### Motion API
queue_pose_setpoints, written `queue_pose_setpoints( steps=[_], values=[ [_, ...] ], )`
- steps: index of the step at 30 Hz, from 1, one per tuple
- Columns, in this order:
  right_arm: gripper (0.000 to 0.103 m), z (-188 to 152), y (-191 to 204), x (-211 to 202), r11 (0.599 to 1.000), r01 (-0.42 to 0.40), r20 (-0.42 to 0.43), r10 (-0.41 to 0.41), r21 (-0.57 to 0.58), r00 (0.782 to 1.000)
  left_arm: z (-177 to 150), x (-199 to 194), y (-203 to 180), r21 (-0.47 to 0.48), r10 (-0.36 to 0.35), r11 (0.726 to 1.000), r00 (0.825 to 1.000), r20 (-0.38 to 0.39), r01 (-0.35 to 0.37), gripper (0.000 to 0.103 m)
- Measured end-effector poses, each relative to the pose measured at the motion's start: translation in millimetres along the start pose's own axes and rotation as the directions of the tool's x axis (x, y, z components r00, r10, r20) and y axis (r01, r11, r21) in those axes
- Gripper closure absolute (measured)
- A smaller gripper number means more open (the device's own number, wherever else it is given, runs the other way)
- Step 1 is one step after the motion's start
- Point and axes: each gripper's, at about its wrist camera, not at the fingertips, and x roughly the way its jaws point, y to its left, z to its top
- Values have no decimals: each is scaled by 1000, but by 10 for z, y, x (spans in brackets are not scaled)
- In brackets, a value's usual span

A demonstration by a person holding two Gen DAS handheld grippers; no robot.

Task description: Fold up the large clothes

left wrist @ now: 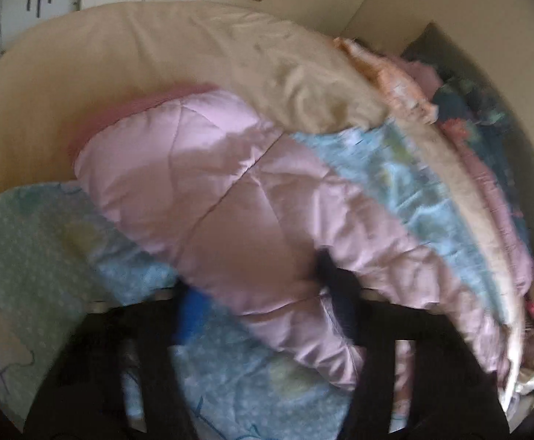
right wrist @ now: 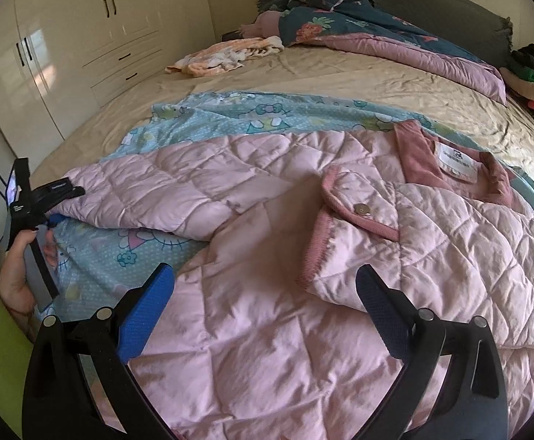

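Two wrist views, left one motion-blurred, so pad contact is hard to read there. Left gripper point(left wrist: 263, 293) has its jaws closed on the sleeve end point(left wrist: 296, 315) of the pink quilted jacket point(right wrist: 303, 256); in the right view the same gripper point(right wrist: 55, 201) sits at the sleeve's tip near the bed's left edge, held by a hand point(right wrist: 13, 275) partly cut off by the frame. Right gripper point(right wrist: 263, 293) hovers with jaws wide apart above the jacket's body, nothing between them; its blue pad point(right wrist: 145, 315) is clear, the other reads dark. Jacket lies spread across the near part of the beige bedsheet point(right wrist: 267, 69), collar toward the right, over a light blue cartoon-print blanket point(right wrist: 230, 110). Peach-and-white crumpled cloth point(right wrist: 226, 57) lies near the far left edge. Dark floral duvet with pink lining point(right wrist: 358, 25) is heaped at the headboard end. Pile of mixed clothes point(right wrist: 531, 73) past the far right corner, cut off. White wardrobe point(right wrist: 65, 44) stands beyond the left edge.
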Motion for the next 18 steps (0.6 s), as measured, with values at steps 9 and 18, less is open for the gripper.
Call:
queue_pose_setpoints(
  steps=[9,18],
  values=[
    [4,-130,-309,-342,999,33,27,-34,43,999,71,-760,-531,126,-109,988,983,147,90,84],
    [4,-220,-747,-935,991,69,93,-80,113,993,-75,-1414,-1336,262,-221,951,953,208,163,93]
  ],
)
